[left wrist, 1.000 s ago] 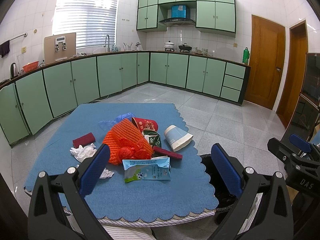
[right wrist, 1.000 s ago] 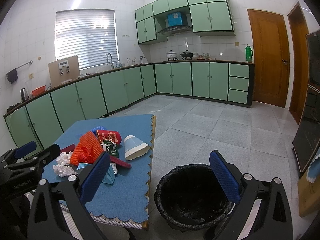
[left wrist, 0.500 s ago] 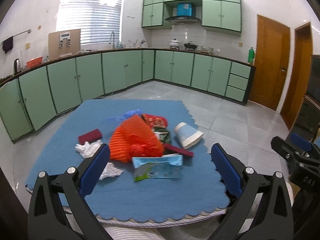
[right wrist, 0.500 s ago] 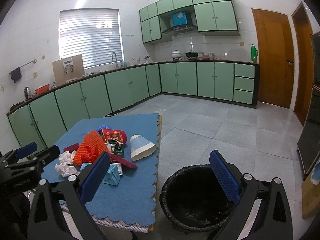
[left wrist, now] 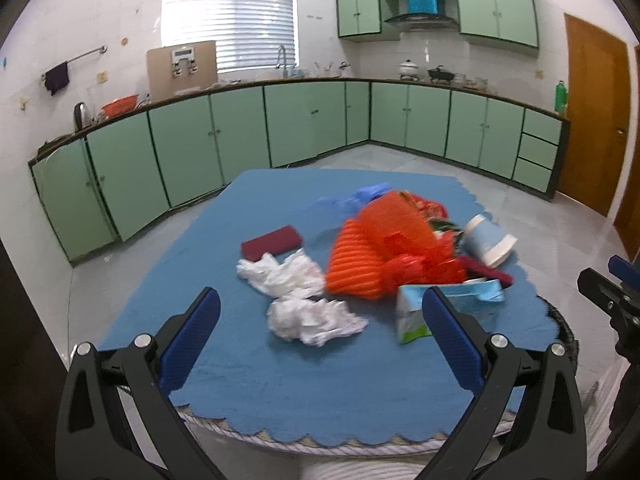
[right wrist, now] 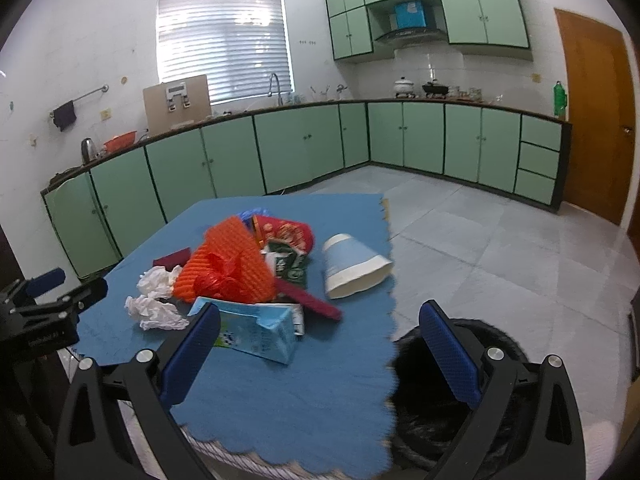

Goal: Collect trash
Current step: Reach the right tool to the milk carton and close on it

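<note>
your left gripper (left wrist: pixel 320 322) hangs over the near edge of the blue cloth (left wrist: pixel 280 384), fingers spread wide with nothing between them. straight ahead of it lie two crumpled white tissues (left wrist: pixel 308 318), touching each other, the nearer one framed between your fingertips but clear of both. just behind the tissues sits a dark red packet (left wrist: pixel 271 243), flat on the cloth. to the right of the tissues is the orange net (left wrist: pixel 376 252), heaped over other wrappers, with a blue plastic bag (left wrist: pixel 360 196) behind it. a light blue carton (left wrist: pixel 476 298) lies at the net's near right side, partly hidden by your right fingertip in this view. a paper cup (left wrist: pixel 490 240) lies on its side at the right end of the pile.

your right gripper (right wrist: pixel 320 334) is also released, fingers wide apart and empty. it hovers over the cloth's right corner, its left finger (right wrist: pixel 188 354) just in front of the carton (right wrist: pixel 256 330) and its right finger (right wrist: pixel 450 356) above the bin (right wrist: pixel 500 344), which stands on the floor right beside the table, lined in black. from here the cup (right wrist: pixel 354 266) lies near the cloth's right edge, mouth toward the bin, with a red strip (right wrist: pixel 312 300) between it and the carton. the net (right wrist: pixel 228 266) sits in the middle of the pile, the tissues (right wrist: pixel 154 300) to its left, and a red printed wrapper (right wrist: pixel 288 232) behind it. all the trash is on the cloth; what the bin holds you cannot tell.
</note>
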`<state>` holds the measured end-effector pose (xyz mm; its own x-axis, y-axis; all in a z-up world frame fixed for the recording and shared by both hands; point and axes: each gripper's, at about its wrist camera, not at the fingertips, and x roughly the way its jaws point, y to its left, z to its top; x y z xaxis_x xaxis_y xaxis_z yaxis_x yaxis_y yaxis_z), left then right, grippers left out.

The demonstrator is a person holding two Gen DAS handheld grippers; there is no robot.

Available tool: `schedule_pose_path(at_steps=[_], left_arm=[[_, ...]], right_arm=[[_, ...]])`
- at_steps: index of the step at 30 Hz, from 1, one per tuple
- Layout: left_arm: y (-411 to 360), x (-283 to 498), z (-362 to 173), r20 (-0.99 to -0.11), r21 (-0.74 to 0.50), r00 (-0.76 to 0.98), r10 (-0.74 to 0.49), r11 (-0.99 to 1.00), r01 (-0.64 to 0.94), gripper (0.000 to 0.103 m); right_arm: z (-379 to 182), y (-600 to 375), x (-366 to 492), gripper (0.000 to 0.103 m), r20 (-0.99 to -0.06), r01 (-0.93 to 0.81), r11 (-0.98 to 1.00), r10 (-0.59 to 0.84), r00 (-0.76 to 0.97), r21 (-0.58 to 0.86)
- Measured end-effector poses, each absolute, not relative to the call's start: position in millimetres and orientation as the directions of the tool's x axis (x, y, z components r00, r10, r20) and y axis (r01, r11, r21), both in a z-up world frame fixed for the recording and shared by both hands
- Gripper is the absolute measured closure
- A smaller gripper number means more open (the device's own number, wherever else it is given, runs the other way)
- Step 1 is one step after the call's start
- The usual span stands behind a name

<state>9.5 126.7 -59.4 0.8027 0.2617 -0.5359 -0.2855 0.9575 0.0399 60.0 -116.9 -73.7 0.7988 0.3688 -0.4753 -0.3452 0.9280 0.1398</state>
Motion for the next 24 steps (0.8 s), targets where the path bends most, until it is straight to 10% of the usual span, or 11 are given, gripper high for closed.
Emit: schedule_pose_path(at_steps=[16,24], left_arm=[[168,21,-102,-0.59,0.003,0.77,0.245,0.954,-0.301,0.005],[162,37,-117,-0.613,-0.016,0.759,0.218,0.957,-0.289,0.005]], right_arm=[[-126,-62,88,0.007,-0.584,-0.354,0.93,0.341,0.737,0.097],[-143,-60,103,0.04,-0.618,-0.441,0.89,0.41,0.671,0.112]])
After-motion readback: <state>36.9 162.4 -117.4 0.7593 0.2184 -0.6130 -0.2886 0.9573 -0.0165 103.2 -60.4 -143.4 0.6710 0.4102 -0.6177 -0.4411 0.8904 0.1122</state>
